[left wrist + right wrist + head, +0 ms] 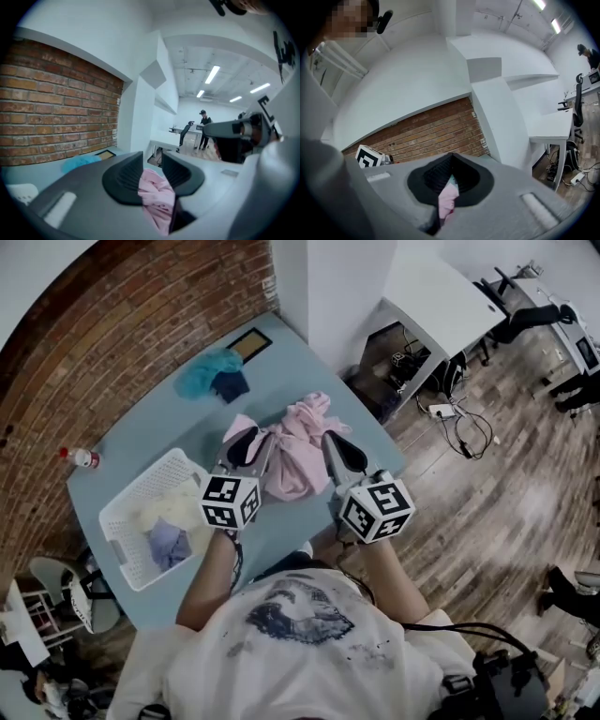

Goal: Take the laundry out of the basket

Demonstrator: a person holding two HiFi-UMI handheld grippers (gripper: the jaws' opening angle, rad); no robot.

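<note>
step: a pink garment is out of the basket and held up between both claws over the middle of the worktop; this looks like the carry or spread before setting it down.
left claw: nipped down on a thick fold of the pink cloth, jaws a little apart around it.
right claw: pressed fully together on a thin edge of the same garment.
basket: at the worktop's left end by the near edge; a pale yellow piece and a lavender piece lie inside, so the task seems partly done.
already out: a teal cloth heaped near the far corner.
next move: probably lower the pink garment onto bare worktop, let go with both claws, then reach left into the basket.
materials: the pink fabric is soft and limp, bunched in folds; the basket is stiff white plastic lattice, rectangular; the claw pads are black and ribbed; the worktop is smooth and pale blue.
</note>
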